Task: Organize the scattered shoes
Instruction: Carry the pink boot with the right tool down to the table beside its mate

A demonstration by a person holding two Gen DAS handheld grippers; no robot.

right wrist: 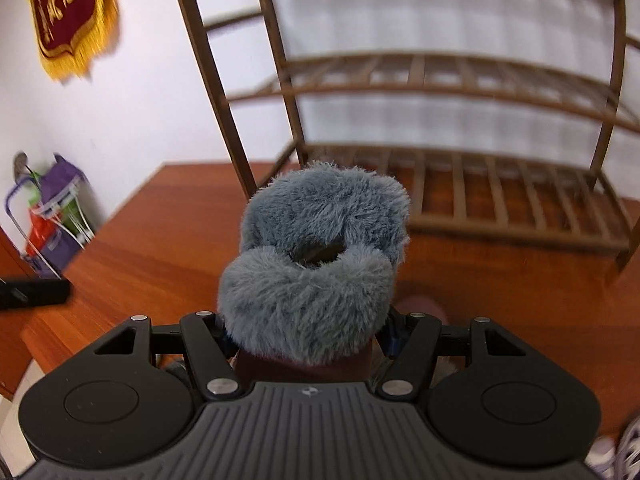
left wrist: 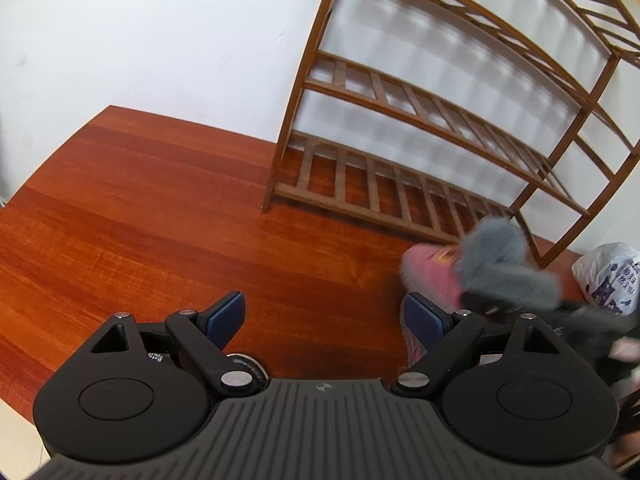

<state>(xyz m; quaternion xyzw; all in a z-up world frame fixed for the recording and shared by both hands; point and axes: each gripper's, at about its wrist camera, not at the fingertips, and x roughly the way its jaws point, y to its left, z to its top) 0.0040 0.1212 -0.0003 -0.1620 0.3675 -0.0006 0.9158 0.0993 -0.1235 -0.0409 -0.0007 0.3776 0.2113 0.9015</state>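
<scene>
A grey fluffy slipper (right wrist: pixel 316 248) with a dark red sole sits between the fingers of my right gripper (right wrist: pixel 308 332), which is shut on its heel end; the fur hides the pads. It hangs above the floor in front of the wooden shoe rack (right wrist: pixel 480 184). The left wrist view shows the same grey slipper (left wrist: pixel 496 256), blurred, above a pink shoe (left wrist: pixel 432 272) that lies on the floor by the shoe rack (left wrist: pixel 400 128). My left gripper (left wrist: pixel 324 318) stands open over bare floor, its right pad just beside the pink shoe.
All shelves of the rack in view are bare. A white plastic bag (left wrist: pixel 608 276) lies right of the rack. A red and gold pennant (right wrist: pixel 68 12) hangs on the wall, with a purple cart (right wrist: pixel 52 216) and a black object (right wrist: pixel 32 292) at left. A light sneaker (right wrist: pixel 624 452) shows at bottom right.
</scene>
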